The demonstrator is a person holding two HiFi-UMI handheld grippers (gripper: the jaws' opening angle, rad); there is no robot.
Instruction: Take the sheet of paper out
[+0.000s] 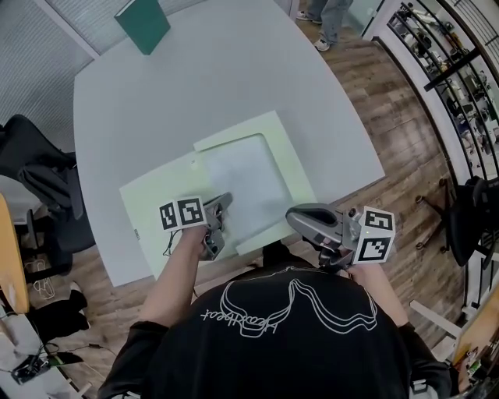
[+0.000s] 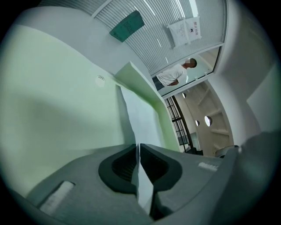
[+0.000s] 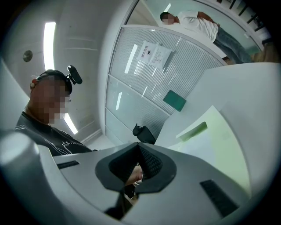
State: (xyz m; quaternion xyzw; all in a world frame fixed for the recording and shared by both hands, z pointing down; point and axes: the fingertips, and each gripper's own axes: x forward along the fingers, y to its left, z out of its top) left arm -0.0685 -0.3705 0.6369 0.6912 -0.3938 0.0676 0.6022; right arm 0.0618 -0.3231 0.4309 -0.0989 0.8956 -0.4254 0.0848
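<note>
A pale green folder [image 1: 148, 203] lies open on the white table [image 1: 195, 86], with a white sheet of paper [image 1: 245, 183] in its right half. My left gripper [image 1: 222, 204] is at the sheet's near left edge, shut on it. In the left gripper view the paper [image 2: 142, 118] runs edge-on between the closed pads of the left gripper [image 2: 138, 147], beside the green folder [image 2: 57, 110]. My right gripper [image 1: 292, 218] hangs just off the table's near edge, pointing left. In the right gripper view the right gripper [image 3: 138, 147] has its jaws together with nothing in them, and the folder [image 3: 219, 127] lies beyond.
A dark green book [image 1: 143, 23] sits at the table's far edge. A black chair [image 1: 39, 171] stands to the left. A person's legs [image 1: 323, 19] show beyond the table. Shelving [image 1: 444, 70] lines the right side.
</note>
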